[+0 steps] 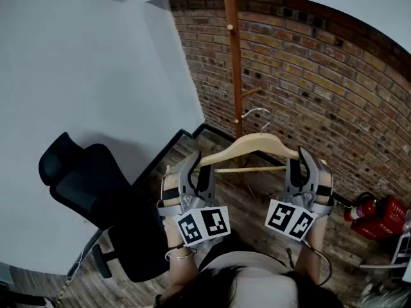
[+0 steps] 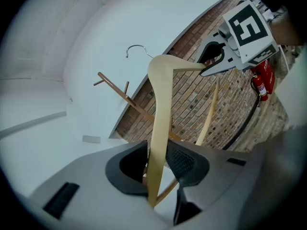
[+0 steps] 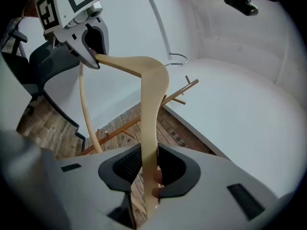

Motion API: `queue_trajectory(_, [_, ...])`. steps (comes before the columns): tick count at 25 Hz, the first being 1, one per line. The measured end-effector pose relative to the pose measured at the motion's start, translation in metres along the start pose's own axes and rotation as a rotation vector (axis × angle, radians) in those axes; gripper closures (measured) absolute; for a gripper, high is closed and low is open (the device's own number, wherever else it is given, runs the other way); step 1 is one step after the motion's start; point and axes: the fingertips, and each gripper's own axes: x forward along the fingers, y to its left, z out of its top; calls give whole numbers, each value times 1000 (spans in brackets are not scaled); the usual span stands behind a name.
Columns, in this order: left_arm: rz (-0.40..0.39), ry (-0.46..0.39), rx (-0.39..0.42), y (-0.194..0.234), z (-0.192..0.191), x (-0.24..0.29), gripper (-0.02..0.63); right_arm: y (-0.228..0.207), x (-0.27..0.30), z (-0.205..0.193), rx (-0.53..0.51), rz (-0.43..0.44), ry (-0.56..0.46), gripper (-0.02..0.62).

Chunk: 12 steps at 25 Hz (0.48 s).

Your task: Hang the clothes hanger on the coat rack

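At chest height in front of the person: wooden clothes hanger [image 1: 253,147] held level in the air, one end in each gripper.

- L gripper [image 1: 196,164]: fingers [image 2: 184,162] closed on the hanger's left arm near its tip. Arm runs straight up betw. the pads in the left gripper view.
- R gripper [image 1: 300,162]: fingers [image 3: 120,166] likewise clamped on the right arm end, seen edge-on betw. the pads in the right gripper view.
- Metal hook [image 1: 257,114] upright, on top of the hanger and toward the coat rack [image 1: 235,63]. On no peg. In the head view it sits just right of the pole and below the short peg [image 1: 252,92]. Both gripper views show hook and rack apart.

Surroundings:
- Rack = slim wooden pole w/ angled pegs, standing at the corner where the white wall [image 1: 83,76] meets the brick wall [image 1: 308,76].
- Black office chair [image 1: 90,185]: low and left, backrest against the white wall, close to the L gripper's side.
- Red fire extinguisher [image 1: 361,208] + red box [image 1: 385,218]: at the foot of the brick wall, right of the R gripper, well apart from the hanger.

Room: wood floor [image 1: 250,197] open betw. person and rack base. Space over the hanger up the pole is open. Tightest side is left (chair, white wall edge).
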Motion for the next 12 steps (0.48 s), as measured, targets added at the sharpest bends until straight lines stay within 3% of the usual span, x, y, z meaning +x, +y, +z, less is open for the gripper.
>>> queue_trajectory(12, [-26, -12, 3, 13, -22, 26, 488, 16, 25, 14, 0, -12, 18, 483])
